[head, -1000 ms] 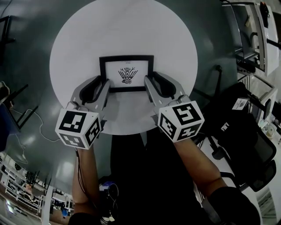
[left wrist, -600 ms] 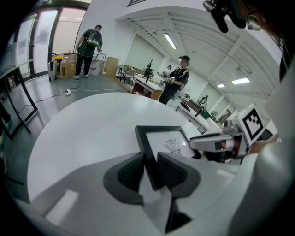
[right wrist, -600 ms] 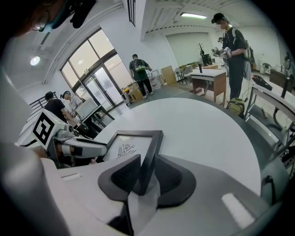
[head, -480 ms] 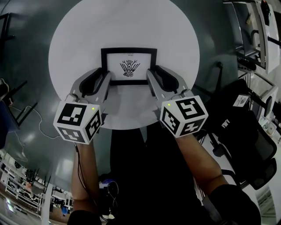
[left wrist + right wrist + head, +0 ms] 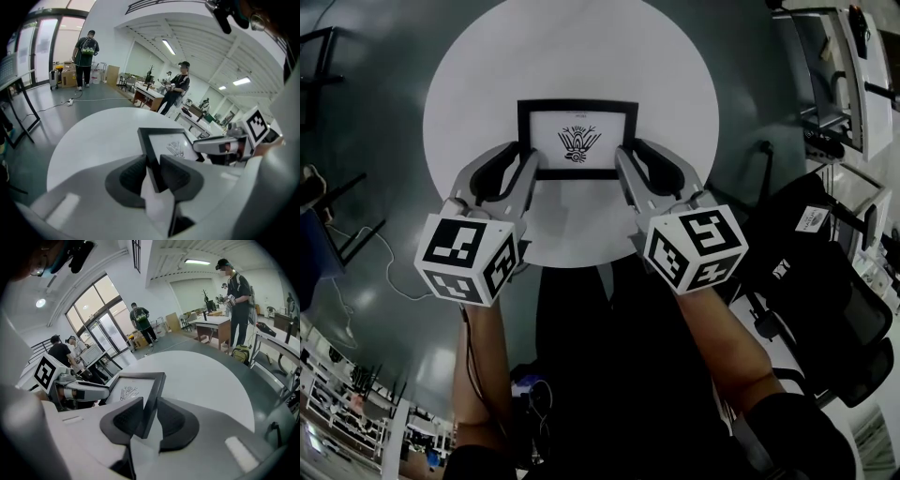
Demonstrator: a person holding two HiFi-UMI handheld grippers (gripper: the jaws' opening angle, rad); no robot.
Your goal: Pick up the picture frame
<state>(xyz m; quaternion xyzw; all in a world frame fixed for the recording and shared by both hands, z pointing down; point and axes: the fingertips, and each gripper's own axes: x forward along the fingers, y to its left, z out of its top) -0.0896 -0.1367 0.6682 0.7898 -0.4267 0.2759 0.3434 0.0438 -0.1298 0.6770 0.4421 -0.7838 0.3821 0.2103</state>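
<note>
In the upper centre of the head view, the picture frame (image 5: 577,139) is held over the round white table (image 5: 572,47). The left gripper (image 5: 521,152) clamps its left edge and the right gripper (image 5: 631,148) its right edge, pads pressed on the black border

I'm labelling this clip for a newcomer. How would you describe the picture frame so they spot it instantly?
Start at the round white table. Near its middle, the left tongs and right tongs clamp the picture frame by its sides. It is the only black-bordered rectangle, with a dark floral emblem on white.
</note>
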